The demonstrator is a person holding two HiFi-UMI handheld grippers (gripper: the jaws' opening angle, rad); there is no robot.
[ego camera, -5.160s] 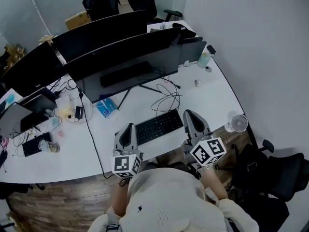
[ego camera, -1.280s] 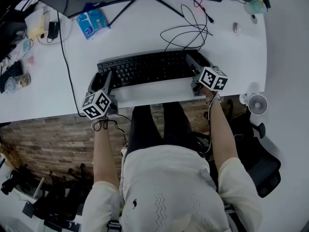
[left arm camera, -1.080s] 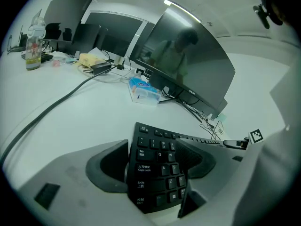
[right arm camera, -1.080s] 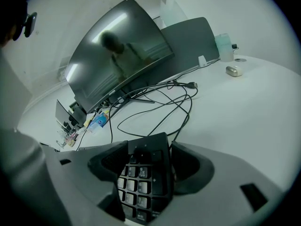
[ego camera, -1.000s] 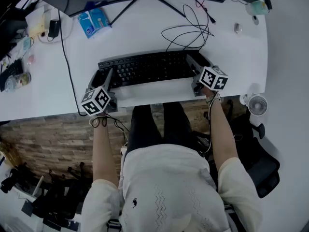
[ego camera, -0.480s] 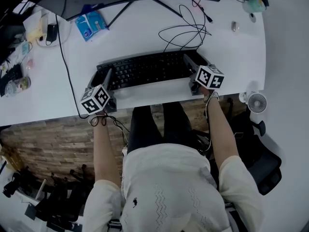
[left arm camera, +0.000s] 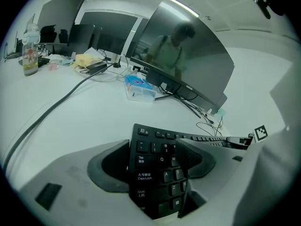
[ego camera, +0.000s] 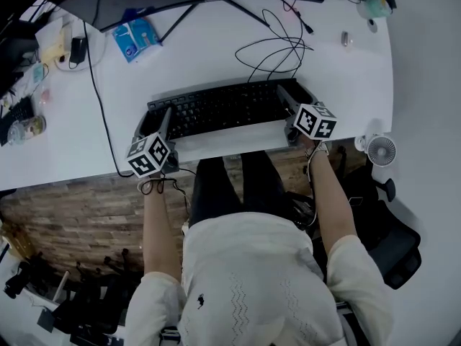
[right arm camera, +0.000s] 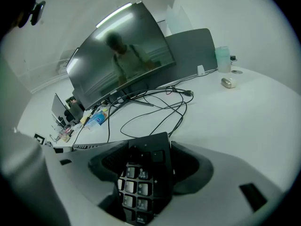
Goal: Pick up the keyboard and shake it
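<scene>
L gripper (ego camera: 162, 125): jaws clamped on left end of keyboard (ego camera: 223, 108), approx. at Tab/Caps keys. R gripper (ego camera: 292, 98): jaws clamped on numpad end. Keyboard spans between both, near front edge of white worktop (ego camera: 216, 49).

Far left on my white desk (ego camera: 209, 56) lies a blue tissue pack (ego camera: 137, 32); looped black cables (ego camera: 277, 45) sprawl far right.

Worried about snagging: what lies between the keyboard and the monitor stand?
Looped black cables lie on the desk beyond the keyboard, seen in the head view.
</scene>
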